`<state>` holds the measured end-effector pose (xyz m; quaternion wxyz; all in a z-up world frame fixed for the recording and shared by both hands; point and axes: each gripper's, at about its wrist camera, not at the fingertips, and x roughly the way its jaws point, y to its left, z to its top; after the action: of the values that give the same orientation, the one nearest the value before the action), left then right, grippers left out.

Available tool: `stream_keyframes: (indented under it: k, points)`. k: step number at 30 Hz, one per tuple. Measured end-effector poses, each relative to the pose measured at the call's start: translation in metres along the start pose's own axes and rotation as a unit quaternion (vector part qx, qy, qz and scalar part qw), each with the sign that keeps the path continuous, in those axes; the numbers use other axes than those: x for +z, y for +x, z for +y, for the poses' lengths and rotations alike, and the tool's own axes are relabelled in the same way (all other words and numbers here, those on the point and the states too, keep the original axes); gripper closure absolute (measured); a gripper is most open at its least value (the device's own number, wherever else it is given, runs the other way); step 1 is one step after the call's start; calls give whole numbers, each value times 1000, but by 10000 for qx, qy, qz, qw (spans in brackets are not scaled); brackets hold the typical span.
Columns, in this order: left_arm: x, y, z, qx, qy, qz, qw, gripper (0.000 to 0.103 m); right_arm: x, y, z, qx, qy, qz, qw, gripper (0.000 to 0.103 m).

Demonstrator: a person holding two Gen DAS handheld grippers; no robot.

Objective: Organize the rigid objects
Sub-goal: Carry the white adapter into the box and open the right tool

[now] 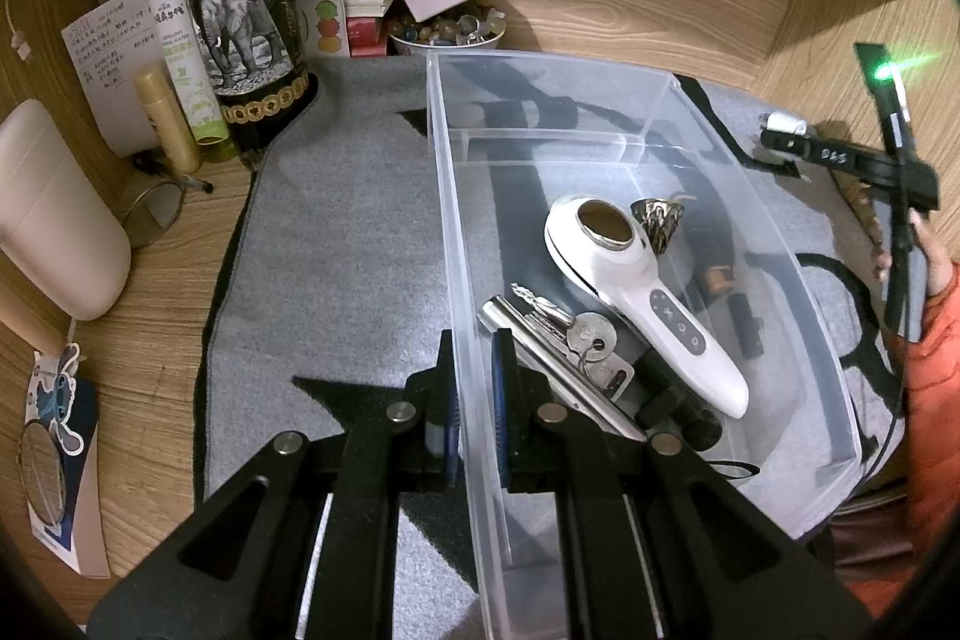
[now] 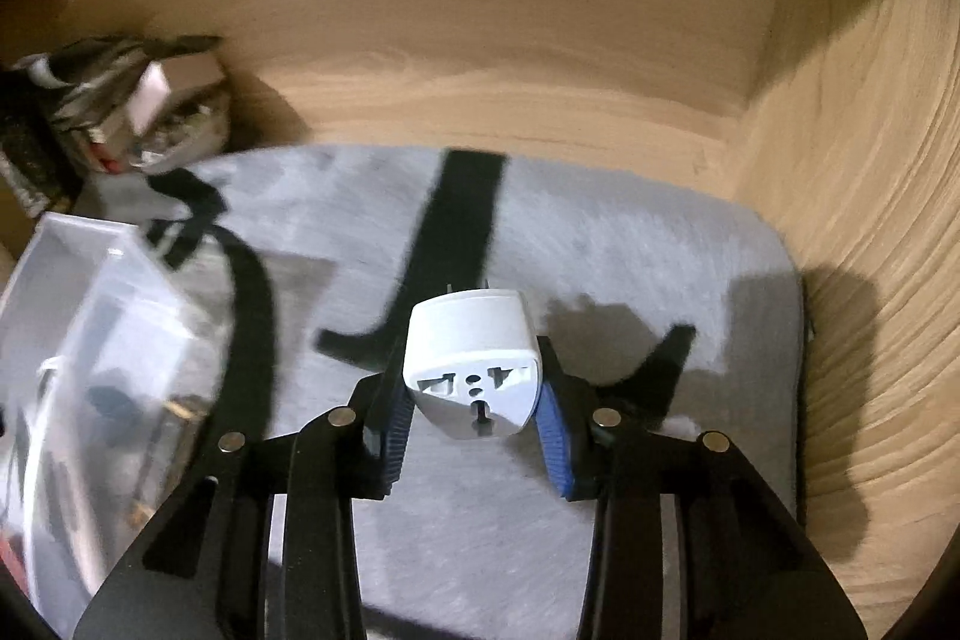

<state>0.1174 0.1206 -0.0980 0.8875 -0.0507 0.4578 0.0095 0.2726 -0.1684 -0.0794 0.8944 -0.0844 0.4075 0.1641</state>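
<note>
Grey felt mat covers the wooden desk; the right gripper clasps a white plastic plug adapter above it, while the left gripper pinches the clear plastic bin's wall.

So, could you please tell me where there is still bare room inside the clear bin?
The far end of the clear bin, beyond its divider, is bare. The near half is crowded: white handheld device, keys, metal cup.

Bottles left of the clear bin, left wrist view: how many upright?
3. Dark wine bottle with an elephant label at the back, green spray bottle just left of it, small tan bottle in front. Clutter behind may hide more.
</note>
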Motion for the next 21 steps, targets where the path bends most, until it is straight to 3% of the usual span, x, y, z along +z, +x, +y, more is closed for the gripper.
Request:
stream_keyframes:
  k: [13, 21]
  points:
    - [0, 0, 0, 5, 5, -1, 10000, 95, 15, -79, 70, 425, -763, -1054, 9906, 69]
    - [0, 0, 0, 5, 5, 0, 10000, 95, 7, -100, 114, 829, -1189, -1286, 9810, 69]
